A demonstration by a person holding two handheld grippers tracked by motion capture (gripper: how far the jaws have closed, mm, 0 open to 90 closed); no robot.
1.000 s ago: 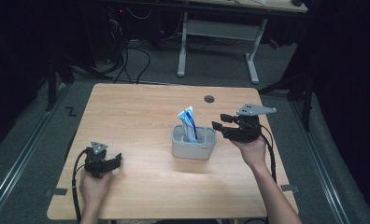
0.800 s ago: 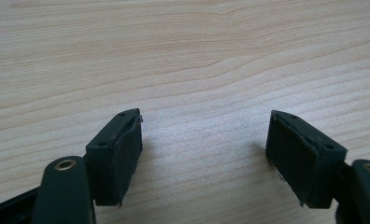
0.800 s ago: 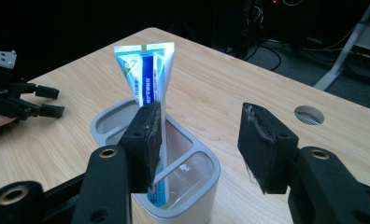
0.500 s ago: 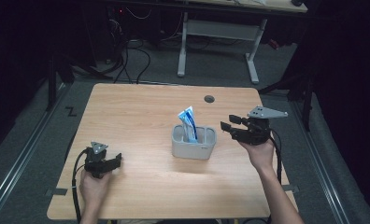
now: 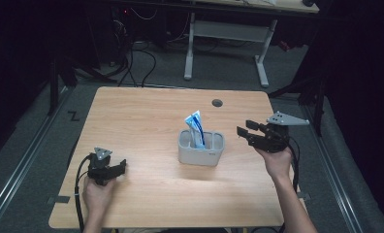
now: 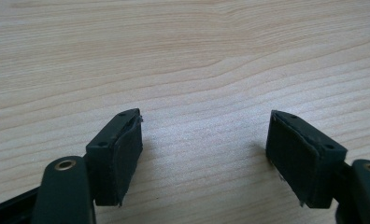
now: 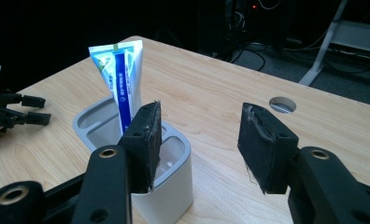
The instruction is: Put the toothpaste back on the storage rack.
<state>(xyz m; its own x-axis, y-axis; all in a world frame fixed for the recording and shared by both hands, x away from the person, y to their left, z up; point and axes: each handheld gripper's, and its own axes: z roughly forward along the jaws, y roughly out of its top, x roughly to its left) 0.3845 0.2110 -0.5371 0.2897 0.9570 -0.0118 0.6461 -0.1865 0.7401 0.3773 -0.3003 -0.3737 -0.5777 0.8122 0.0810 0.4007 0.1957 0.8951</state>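
Right claw (image 5: 246,132) open beside holder (image 5: 200,148), toothpaste tube (image 5: 196,127) upright inside

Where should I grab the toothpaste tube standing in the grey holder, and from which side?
Grip the toothpaste tube by its flat crimped top, which sticks up above the holder rim. Probably best to come from above with the right hand-held gripper, open and nearest, jaws closing across the thin flat faces; the lower part is walled in.
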